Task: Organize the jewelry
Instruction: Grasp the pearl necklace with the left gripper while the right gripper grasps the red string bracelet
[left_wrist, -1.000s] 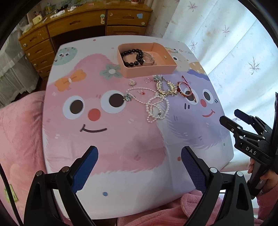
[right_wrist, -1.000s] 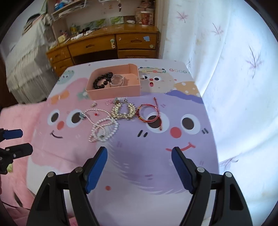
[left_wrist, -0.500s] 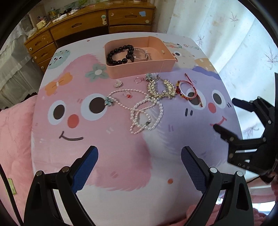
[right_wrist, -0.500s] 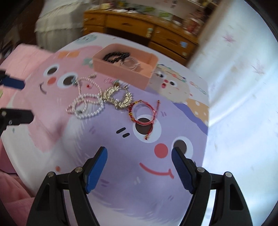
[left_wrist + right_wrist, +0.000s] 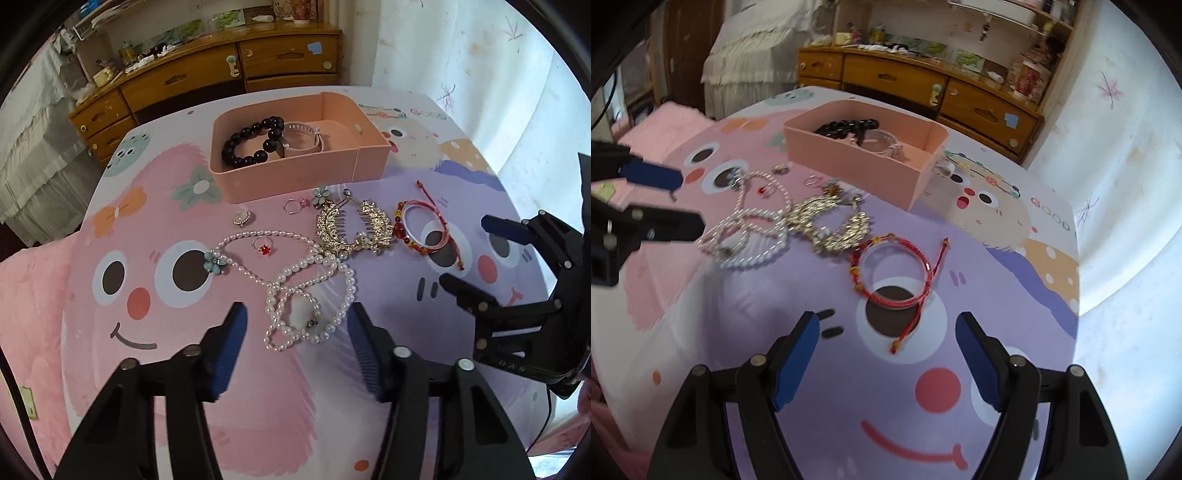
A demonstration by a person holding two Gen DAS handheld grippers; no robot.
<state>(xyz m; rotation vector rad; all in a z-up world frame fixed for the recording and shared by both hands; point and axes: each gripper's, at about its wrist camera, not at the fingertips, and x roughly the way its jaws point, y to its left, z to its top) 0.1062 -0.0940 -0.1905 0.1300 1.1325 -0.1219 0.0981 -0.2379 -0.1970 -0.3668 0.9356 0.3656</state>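
Both tools are matte black plastic. The left gripper (image 5: 297, 325) has two angular arms, each studded with round silver screw heads, ending in blue ribbed pads (image 5: 229, 347). A thin black cable runs along the frame edge at 8 o'clock. The right gripper (image 5: 886, 350) is built the same, with smooth blue pads (image 5: 794, 362). Seen at 3 o'clock from the left wrist, its body bears faint pale lettering.
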